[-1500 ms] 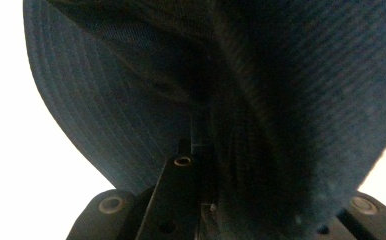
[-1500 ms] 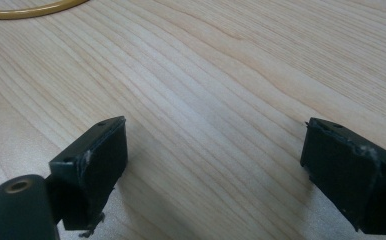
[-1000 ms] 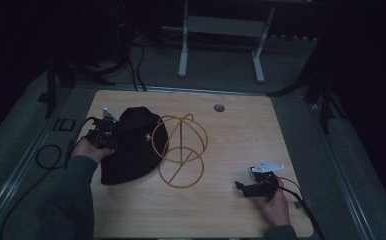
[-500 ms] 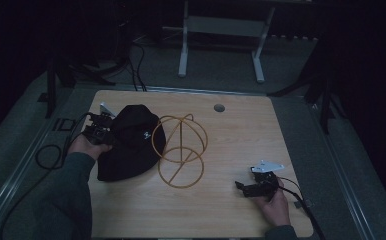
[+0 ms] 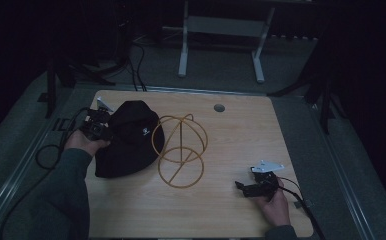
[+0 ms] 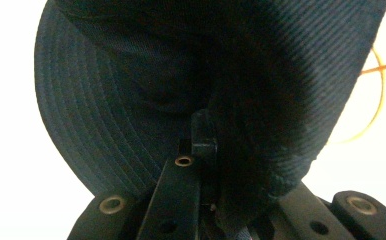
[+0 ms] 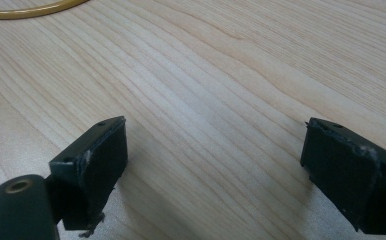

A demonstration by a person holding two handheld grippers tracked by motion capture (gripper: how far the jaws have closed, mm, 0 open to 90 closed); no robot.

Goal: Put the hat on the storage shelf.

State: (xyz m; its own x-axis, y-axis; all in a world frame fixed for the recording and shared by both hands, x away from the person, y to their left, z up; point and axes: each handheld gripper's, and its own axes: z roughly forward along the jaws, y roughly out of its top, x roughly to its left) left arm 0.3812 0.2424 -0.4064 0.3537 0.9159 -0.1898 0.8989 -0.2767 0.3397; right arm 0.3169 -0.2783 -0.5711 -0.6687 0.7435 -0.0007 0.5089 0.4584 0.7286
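A black bucket hat [image 5: 129, 140] lies at the left of the wooden table [image 5: 241, 135], leaning against a gold wire stand [image 5: 180, 150] made of rings. My left gripper [image 5: 97, 126] is at the hat's left edge, shut on its brim. In the left gripper view the hat's ribbed brim [image 6: 96, 120] hangs right over the jaws, pinched between them, with a stretch of the gold wire [image 6: 376, 100] at the right edge. My right gripper [image 5: 248, 189] rests near the table's front right, open, with bare wood between its pads [image 7: 101, 160]. A bit of the gold ring [image 7: 26, 11] shows in the right gripper view.
A round cable hole [image 5: 219, 107] sits near the table's far edge. Black cables [image 5: 46, 155] trail off the left side. A white frame stand [image 5: 221, 45] is on the floor behind the table.
My left gripper has lifted and shifted the hat's left edge slightly; the hat has bunched closer to the wire stand. The right gripper has stayed in place.
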